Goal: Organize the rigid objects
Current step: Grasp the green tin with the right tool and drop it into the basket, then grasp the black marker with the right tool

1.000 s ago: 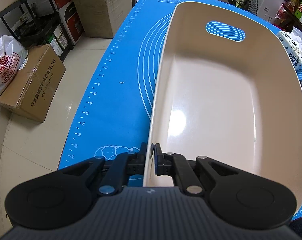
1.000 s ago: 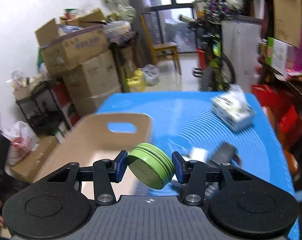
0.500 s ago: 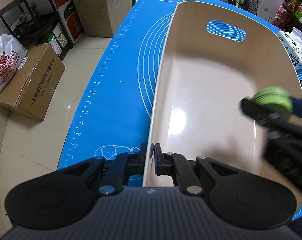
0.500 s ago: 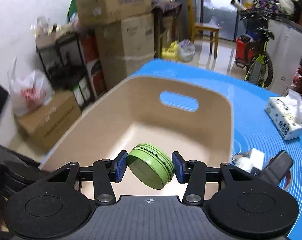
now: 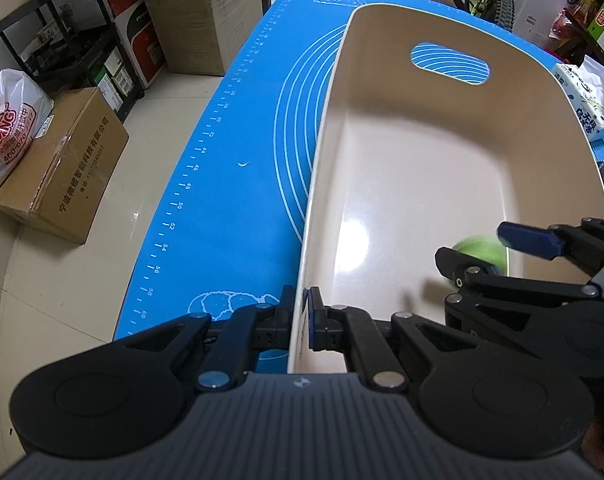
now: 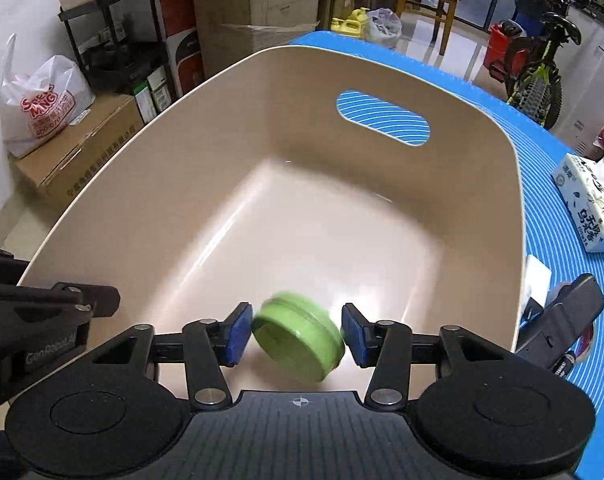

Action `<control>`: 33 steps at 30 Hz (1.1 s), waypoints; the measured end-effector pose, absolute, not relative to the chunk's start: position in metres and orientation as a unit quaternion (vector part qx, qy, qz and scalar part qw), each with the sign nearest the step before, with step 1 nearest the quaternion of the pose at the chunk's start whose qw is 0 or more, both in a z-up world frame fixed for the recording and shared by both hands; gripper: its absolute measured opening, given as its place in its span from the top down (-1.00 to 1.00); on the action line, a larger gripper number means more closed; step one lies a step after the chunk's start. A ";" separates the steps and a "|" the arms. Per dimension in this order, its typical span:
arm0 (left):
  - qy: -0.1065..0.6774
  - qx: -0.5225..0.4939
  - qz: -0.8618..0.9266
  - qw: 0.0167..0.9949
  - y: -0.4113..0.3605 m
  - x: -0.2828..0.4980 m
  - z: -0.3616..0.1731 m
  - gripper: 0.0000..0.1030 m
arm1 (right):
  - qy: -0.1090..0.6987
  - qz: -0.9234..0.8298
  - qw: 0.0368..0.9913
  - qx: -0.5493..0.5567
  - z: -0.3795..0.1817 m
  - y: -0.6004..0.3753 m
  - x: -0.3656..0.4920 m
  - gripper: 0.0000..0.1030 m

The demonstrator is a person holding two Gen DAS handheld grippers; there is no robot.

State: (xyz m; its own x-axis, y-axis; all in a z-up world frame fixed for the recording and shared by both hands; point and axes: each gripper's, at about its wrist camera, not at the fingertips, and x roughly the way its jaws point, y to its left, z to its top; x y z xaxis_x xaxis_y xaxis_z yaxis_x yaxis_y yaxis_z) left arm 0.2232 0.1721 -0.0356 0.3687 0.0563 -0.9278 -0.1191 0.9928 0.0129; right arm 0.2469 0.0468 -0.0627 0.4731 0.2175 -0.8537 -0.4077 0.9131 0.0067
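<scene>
the left gripper (image 5: 303, 314) is clamped on the near rim of the beige plastic tub (image 5: 550, 128), 1 pad outside the wall and 1 inside, with the thin wall pinched between them. the tub sits on a blue silicone mat with white rings and ruler marks (image 5: 230, 184), and the oval handle cut-out in its far wall shows the mat's rings through it.

the right gripper (image 6: 295, 334) hangs over the near right part of the tub, pointing steeply down. its jaws have just been opening, and the blue pads (image 6: 238, 332) now stand apart from the round green metal tin (image 6: 299, 340). the tin is between them, tilted and blurred, with a narrow gap on each side, so it is no longer gripped. from the left wrist view the same tin (image 5: 482, 254) shows as a green smear low inside the tub, close to the right wall, partly behind the right gripper's fingers.

outside the tub, on the mat to the right, lie a white tissue pack with dark print (image 6: 586, 208) and a black clip-like tool (image 6: 562, 316).
</scene>
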 end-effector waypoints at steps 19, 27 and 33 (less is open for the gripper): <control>0.559 -0.028 0.056 0.827 0.173 0.223 -0.036 0.84 | 0.359 0.150 0.921 0.005 0.022 -0.077 0.216 -0.63; 0.559 -0.027 0.057 0.827 0.173 0.223 -0.037 0.84 | 0.389 0.042 0.919 0.048 -0.023 -0.164 0.219 -0.64; 0.559 -0.025 0.058 0.827 0.173 0.223 -0.037 0.84 | 0.435 0.008 0.897 0.076 -0.075 -0.185 0.218 -0.63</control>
State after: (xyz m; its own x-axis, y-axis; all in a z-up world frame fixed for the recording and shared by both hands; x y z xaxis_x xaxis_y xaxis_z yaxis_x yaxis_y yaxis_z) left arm 0.2230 0.1729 -0.0371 0.3688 0.0685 -0.9270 -0.1246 0.9919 0.0237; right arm 0.2180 -0.1853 -0.0746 0.6216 0.0799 -0.7793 0.0517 0.9884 0.1426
